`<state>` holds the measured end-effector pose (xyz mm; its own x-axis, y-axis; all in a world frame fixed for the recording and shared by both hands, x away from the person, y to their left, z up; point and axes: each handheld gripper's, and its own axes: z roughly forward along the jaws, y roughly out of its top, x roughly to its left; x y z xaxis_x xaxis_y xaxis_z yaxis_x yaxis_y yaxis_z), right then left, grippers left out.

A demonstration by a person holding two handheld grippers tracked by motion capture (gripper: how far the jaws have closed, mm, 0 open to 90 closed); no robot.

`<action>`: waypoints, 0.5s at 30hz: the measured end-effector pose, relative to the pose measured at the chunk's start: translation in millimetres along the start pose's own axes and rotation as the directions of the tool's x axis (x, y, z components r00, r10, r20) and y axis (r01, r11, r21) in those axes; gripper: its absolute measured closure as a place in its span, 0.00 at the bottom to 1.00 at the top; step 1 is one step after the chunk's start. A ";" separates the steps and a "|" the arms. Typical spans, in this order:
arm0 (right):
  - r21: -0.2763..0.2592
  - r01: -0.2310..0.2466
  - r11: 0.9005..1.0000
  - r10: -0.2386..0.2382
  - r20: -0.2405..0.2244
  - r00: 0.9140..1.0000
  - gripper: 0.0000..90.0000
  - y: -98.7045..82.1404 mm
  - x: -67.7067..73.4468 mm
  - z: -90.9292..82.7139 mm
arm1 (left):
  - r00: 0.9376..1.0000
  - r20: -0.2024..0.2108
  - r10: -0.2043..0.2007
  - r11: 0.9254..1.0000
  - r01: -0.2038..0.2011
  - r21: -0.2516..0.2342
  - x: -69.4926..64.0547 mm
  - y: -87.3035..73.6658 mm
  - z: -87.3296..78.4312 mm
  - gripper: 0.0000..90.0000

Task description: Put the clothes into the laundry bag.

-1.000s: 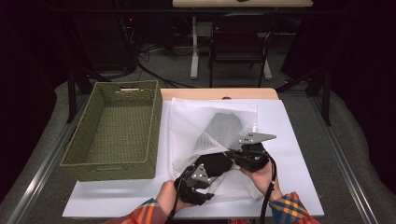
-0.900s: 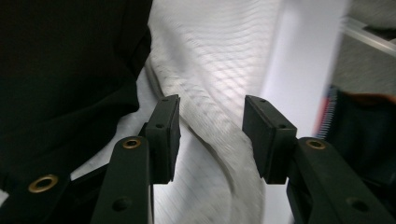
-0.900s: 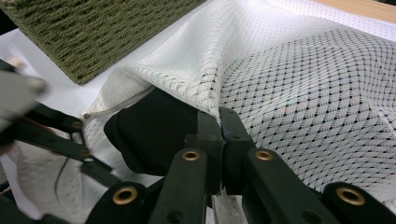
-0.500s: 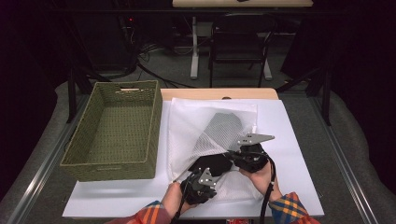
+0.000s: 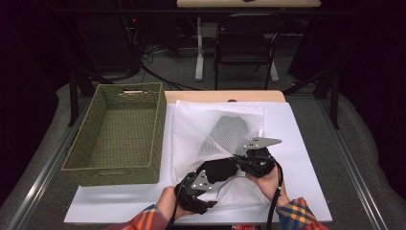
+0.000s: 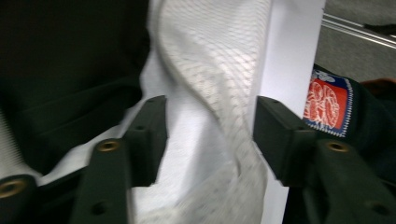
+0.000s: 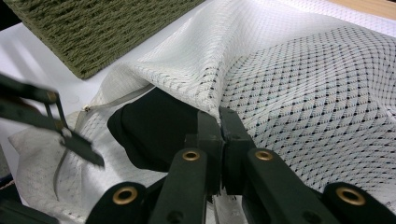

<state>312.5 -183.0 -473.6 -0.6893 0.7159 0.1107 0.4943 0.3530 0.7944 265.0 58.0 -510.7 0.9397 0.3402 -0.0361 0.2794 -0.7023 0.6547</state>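
Note:
A white mesh bag (image 5: 218,129) lies on the white sheet (image 5: 297,129) with a black garment (image 5: 221,168) tucked into its near opening. My right gripper (image 5: 239,160) is shut on the bag's upper edge (image 7: 219,119) and holds it lifted over the garment (image 7: 154,126). My left gripper (image 5: 214,183) is at the near left of the opening. Its jaws have just been opening and stand apart (image 6: 208,126); loose mesh (image 6: 219,70) hangs between them without being pinched. The black garment (image 6: 70,70) lies just beyond its left jaw.
A green woven basket (image 5: 115,168) stands left of the sheet, close to the bag. A red and white patch (image 6: 325,103) on dark cloth sits at the table's near edge. Chairs and cables stand in the dark beyond the table.
The left gripper closed at the bag's opening, then opened and drew back a little. The mesh bunched at the bag's left side now lies flatter. The right gripper has kept still.

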 end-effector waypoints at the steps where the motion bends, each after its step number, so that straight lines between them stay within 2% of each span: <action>1: 0.001 0.001 1.000 -0.001 0.000 1.000 0.99 0.0 0.1 -0.1 | 1.000 -0.014 0.000 1.000 0.000 -0.007 0.9 0.4 -4.1 0.43; 2: 0.001 0.002 1.000 -0.002 0.001 1.000 0.99 0.0 0.2 -0.2 | 1.000 -0.017 0.003 1.000 -0.003 -0.015 2.0 0.9 -8.2 0.40; 6: -0.002 0.002 1.000 -0.002 0.002 1.000 0.99 0.2 0.5 -1.0 | 0.997 -0.077 0.002 0.998 -0.006 -0.056 3.0 3.9 -21.1 0.36; 9: -0.003 0.006 1.000 -0.006 0.001 1.000 0.99 -0.2 0.6 -1.5 | 0.994 -0.110 -0.023 0.996 0.013 -0.089 6.2 5.1 -30.3 0.37; 11: -0.005 0.007 1.000 -0.007 0.003 1.000 0.99 -0.4 0.8 -3.0 | 0.988 -0.152 -0.043 0.994 0.026 -0.108 9.2 5.5 -34.4 0.37; 12: -0.005 0.004 1.000 -0.003 0.003 1.000 0.99 -0.7 1.2 -3.6 | 0.982 -0.179 -0.056 0.993 0.036 -0.115 11.1 5.4 -35.9 0.37; 14: -0.007 0.006 1.000 -0.006 0.004 1.000 0.99 -1.2 1.3 -4.5 | 0.976 -0.208 -0.067 0.992 0.043 -0.114 16.1 5.7 -37.4 0.36; 15: -0.007 0.004 1.000 -0.004 0.005 1.000 0.99 -1.5 1.9 -5.0 | 0.972 -0.218 -0.084 0.992 0.060 -0.114 17.9 5.6 -36.5 0.36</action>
<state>307.8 -185.2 -471.5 -0.6886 0.7175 0.1047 0.4879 0.3517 0.7989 276.2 83.0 -480.2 0.8470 0.5263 0.0745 0.3112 -0.6046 0.7332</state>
